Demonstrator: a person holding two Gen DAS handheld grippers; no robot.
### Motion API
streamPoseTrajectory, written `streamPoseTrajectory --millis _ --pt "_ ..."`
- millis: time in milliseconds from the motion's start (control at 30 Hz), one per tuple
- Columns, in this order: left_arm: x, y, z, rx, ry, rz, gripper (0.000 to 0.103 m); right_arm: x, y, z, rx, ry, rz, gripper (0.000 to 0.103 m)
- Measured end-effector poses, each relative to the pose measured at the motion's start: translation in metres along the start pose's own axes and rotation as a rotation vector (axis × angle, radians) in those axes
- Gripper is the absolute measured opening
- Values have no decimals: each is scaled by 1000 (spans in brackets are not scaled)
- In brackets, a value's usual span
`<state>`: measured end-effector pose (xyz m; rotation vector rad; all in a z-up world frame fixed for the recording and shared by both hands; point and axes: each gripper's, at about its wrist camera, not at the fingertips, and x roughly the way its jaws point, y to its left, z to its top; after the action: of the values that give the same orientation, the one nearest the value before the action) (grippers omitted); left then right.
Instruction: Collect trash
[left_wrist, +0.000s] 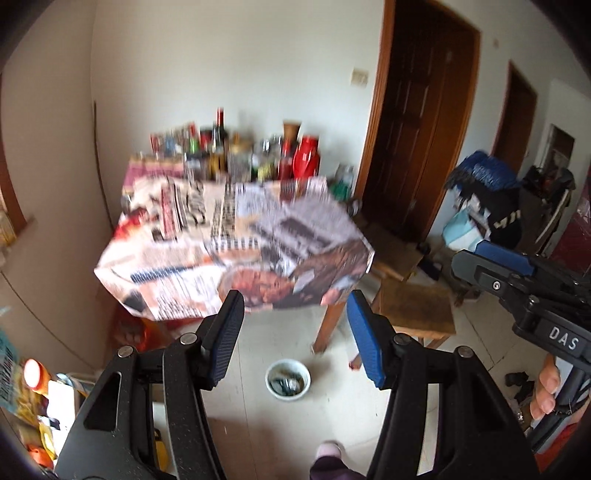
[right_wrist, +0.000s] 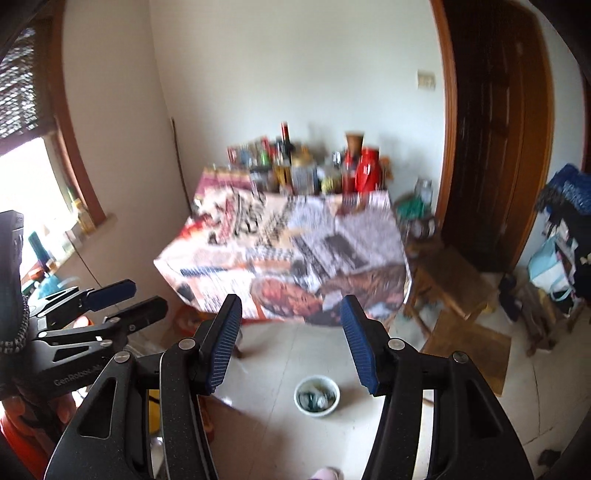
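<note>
The white bowl (left_wrist: 288, 379) of scraps sits on the floor below and ahead of us, before the table (left_wrist: 236, 251). Our left tongs (left_wrist: 295, 332) and right tongs (right_wrist: 291, 339) gape half-open, empty, about equally near.

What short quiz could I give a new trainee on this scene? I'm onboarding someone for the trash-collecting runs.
1. True or false: the left gripper holds something between its fingers.
2. Where is the white bowl? A) on the table B) on the floor C) on the stool
3. What covers the table?

Key:
1. False; it is open and empty, like the right gripper.
2. B
3. Printed paper sheets, with bottles crowded at the far edge.
</note>
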<state>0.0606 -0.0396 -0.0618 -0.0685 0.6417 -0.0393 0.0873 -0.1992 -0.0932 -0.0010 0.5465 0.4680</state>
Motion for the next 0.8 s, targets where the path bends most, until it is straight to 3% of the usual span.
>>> streamPoseTrajectory --millis 167,233,267,300,400,467,800 --pt "-61 3 -7 -14 -92 -4 76 -45 17 0 -9 -89 -16 52" --pt "-78 4 -11 -23 -124 -7 86 -54 21 -1 -14 -110 -22 62" --pt "-85 4 -12 -27 -135 -8 93 -60 23 -2 -12 -134 -34 77" --pt "-94 4 -14 -34 -154 -11 95 -65 25 -3 -11 -157 -43 84" --pt "-113 3 -17 -41 -188 -27 97 -77 29 -5 -13 -188 -47 98" --pt "-121 2 -19 -39 -203 -25 98 -82 33 -7 -22 -197 -47 101" --pt "-138 1 -22 -32 -236 -21 98 -93 52 -11 -70 -200 -67 101"
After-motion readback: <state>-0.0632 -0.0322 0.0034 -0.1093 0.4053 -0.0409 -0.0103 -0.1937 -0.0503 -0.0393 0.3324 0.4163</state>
